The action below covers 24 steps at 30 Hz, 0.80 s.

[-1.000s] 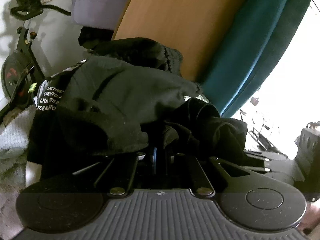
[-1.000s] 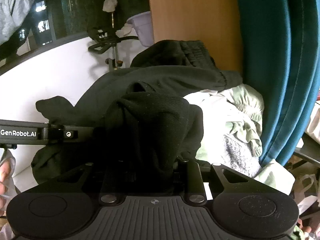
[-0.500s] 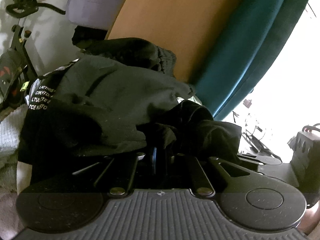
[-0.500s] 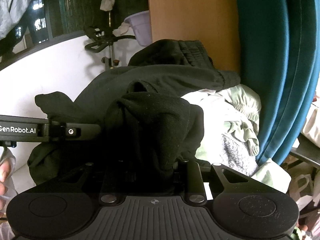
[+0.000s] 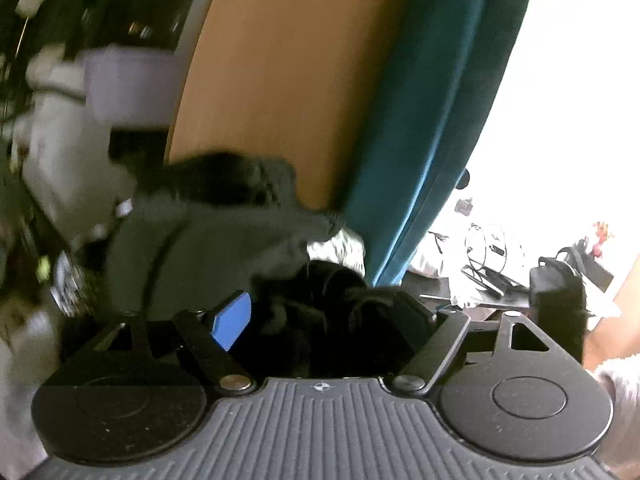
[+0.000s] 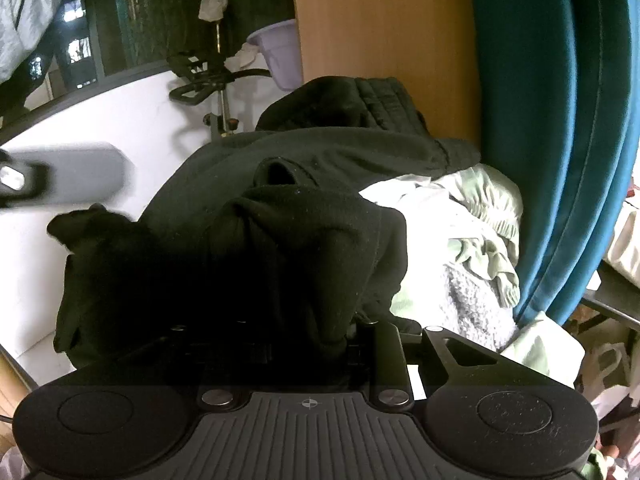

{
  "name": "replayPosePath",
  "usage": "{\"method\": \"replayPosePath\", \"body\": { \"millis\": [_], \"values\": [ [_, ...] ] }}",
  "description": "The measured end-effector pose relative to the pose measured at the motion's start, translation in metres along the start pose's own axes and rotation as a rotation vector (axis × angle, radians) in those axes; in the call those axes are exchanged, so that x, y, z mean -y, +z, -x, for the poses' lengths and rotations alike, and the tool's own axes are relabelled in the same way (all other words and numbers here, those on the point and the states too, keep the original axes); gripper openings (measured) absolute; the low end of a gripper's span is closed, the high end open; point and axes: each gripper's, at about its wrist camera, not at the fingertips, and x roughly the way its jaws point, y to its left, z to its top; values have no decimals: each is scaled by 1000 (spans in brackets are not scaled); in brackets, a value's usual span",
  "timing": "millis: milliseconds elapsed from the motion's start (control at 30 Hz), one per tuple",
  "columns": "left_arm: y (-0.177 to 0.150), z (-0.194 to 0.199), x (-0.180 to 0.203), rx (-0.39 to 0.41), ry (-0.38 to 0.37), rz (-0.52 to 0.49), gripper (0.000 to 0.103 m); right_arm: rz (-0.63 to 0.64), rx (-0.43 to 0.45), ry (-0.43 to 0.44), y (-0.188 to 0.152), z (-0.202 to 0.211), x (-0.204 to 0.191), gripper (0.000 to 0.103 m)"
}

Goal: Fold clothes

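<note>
Left tongs (image 5: pixel 320 316) spread apart over black garment (image 5: pixel 320 320); right tongs (image 6: pixel 308 336) pinched into its bunched fabric, level.

- Left view: motion blur, worst left of the curtain (image 5: pixel 420 120); right of it blown out white.
- Right view: sharp, dim; black clothes (image 6: pixel 248 264) crushed, fisheye bends edges.

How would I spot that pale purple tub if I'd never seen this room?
Start at the tall wooden panel beside the teal curtain. Look at the panel's left edge, above the heap of black clothes: the lavender plastic basin sits there behind the exercise bike handlebars. It is the only pale purple, rigid, round thing among soft fabric and dark metal.
</note>
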Motion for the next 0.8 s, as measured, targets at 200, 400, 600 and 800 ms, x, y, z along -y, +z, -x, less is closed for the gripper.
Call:
{"method": "replayPosePath", "body": {
  "millis": [200, 400, 600, 800],
  "values": [
    [-19, 51, -30, 108, 108, 121, 88, -12, -4, 8, 0, 1, 2, 24],
    [-68, 68, -60, -13, 224, 227, 89, -14, -2, 8, -1, 0, 2, 24],
    [-101, 39, -52, -142, 250, 159, 89, -11, -7, 8, 0, -1, 2, 24],
    [-111, 7, -61, -173, 351, 164, 28, -9, -12, 13, 1, -1, 4, 24]
  ]
}}
